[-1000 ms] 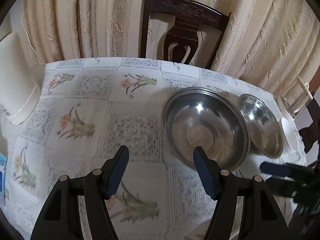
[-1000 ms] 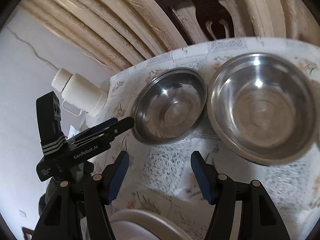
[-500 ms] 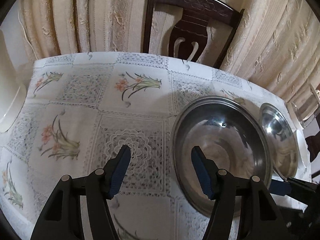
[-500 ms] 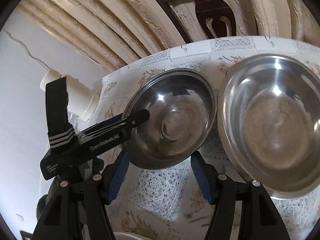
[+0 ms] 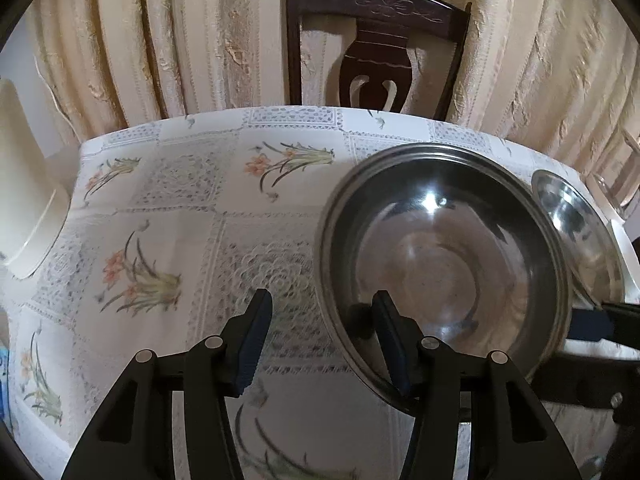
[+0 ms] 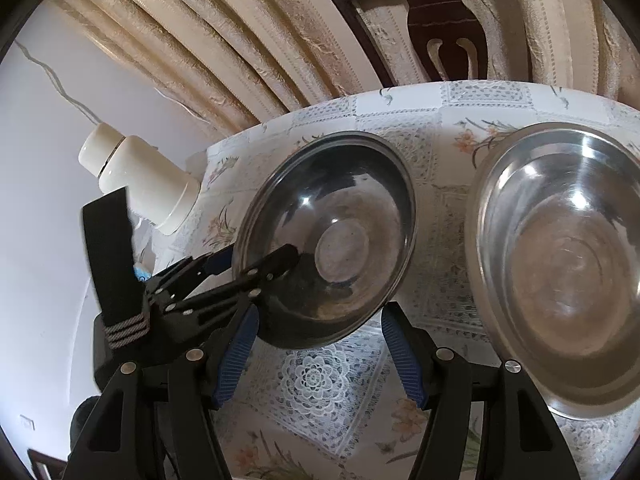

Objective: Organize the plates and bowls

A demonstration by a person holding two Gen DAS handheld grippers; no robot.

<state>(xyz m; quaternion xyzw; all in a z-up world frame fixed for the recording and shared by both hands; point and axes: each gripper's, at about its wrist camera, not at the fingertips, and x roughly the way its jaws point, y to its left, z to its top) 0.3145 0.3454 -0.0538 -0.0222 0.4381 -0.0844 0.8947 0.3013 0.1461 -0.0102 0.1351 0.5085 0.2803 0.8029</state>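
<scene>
Two steel bowls stand on the flowered tablecloth. The left bowl has its near rim between the fingers of my left gripper. That gripper is open, one finger inside the bowl and one outside, which the right wrist view confirms. The bowl looks tilted toward the cameras. The right bowl sits beside it, rims close. My right gripper is open, just short of the left bowl's near edge. One of its fingers shows beside that bowl's right rim.
A dark wooden chair stands behind the table against cream curtains. A white flask stands at the table's left edge. A white dish and a glass item sit at the far right.
My left gripper moved forward and right until its fingers straddle the left bowl's rim. The right gripper came closer to the same bowl. Both stayed open.
</scene>
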